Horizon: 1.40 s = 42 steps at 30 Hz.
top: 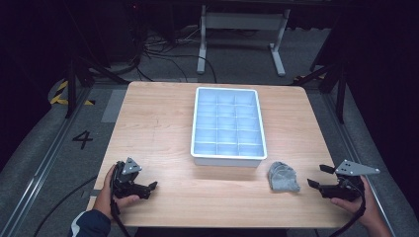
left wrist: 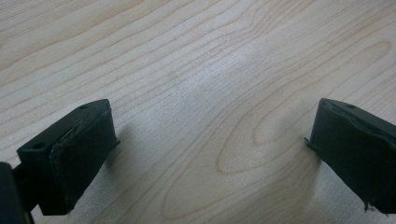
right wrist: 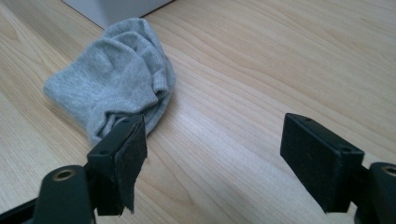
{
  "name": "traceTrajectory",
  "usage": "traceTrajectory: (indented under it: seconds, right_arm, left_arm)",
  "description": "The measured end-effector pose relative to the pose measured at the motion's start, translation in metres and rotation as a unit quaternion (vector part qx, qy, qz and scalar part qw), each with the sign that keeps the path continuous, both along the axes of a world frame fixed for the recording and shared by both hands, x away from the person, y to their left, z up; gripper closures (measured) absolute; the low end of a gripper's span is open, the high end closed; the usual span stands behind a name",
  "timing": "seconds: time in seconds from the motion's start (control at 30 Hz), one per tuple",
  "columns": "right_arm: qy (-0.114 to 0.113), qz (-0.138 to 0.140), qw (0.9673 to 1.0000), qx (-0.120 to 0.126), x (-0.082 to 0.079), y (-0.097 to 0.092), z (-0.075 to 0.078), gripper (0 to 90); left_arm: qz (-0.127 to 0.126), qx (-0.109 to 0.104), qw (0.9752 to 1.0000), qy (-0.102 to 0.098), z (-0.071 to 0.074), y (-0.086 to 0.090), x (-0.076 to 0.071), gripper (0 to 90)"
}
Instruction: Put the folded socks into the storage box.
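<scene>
Near the table's (top: 163, 123) front right corner sits the grey sock bundle (top: 283, 177), just off the front right corner of the white divided tray (top: 228, 157), close to it but apart from what the high view shows. Tray compartments look empty, so nothing is sorted yet.

Right tongs (top: 318, 176): spread wide, nothing between the pads. In the right gripper view the sock bundle (right wrist: 114, 84) lies just ahead of one jaw, which overlaps the bundle's near edge in the picture; can't tell if it touches. Other jaw is over bare wood, well clear. No grip made.

Left tongs (top: 152, 187): near the front left corner, low over the table. In the left gripper view the left tongs (left wrist: 210, 154) are spread, bare wood between the jaws, holding nothing.

Status, my read: the job is at its start. Sock looks to be the target, with the tray as its likely destination. Left to do: straddle the bundle, close, lift, place in a compartment. Soft rolled fabric, so a shallow pinch could grab one layer and unroll it.
</scene>
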State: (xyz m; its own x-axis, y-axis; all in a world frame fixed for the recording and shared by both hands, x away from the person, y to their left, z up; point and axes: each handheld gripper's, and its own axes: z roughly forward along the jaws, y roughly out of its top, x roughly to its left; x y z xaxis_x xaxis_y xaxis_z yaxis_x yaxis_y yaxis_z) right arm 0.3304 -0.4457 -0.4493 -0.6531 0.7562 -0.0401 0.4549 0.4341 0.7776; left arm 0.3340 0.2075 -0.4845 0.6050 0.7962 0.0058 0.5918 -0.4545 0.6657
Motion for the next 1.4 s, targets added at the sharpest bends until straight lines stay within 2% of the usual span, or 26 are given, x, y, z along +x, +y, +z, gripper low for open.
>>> traceTrajectory:
  seconds: [0.07, 0.23, 0.5, 0.73, 1.07, 1.27, 1.4]
  right_arm:
    - [-0.001, 0.005, 1.0000, -0.003, 0.001, 0.002, 0.003, 23.8]
    - [-0.002, 0.038, 0.9992, -0.016, 0.008, 0.014, 0.013, 24.0]
    - [0.012, 0.078, 0.9965, -0.028, 0.015, 0.031, 0.015, 23.9]
    - [0.022, 0.093, 0.9946, -0.039, 0.020, 0.041, 0.014, 23.6]
    - [0.034, 0.119, 0.9902, -0.063, 0.031, 0.059, 0.012, 23.1]
    - [0.048, 0.128, 0.9880, -0.071, 0.042, 0.069, 0.009, 22.9]
    - [0.060, 0.138, 0.9854, -0.080, 0.050, 0.075, 0.005, 22.5]
  left_arm:
    - [0.000, 0.000, 1.0000, 0.000, 0.000, 0.000, 0.000, 0.7]
    - [0.000, 0.000, 1.0000, 0.000, 0.000, 0.000, 0.000, 0.7]
    - [0.000, 0.000, 1.0000, 0.000, 0.000, 0.000, 0.000, 0.6]
    - [0.000, 0.000, 1.0000, 0.000, 0.000, 0.000, 0.000, 0.7]
    - [0.000, 0.000, 1.0000, 0.000, 0.000, 0.000, 0.000, 0.7]
    - [0.000, 0.000, 1.0000, 0.000, 0.000, 0.000, 0.000, 0.7]
    - [0.000, 0.000, 1.0000, 0.000, 0.000, 0.000, 0.000, 0.6]
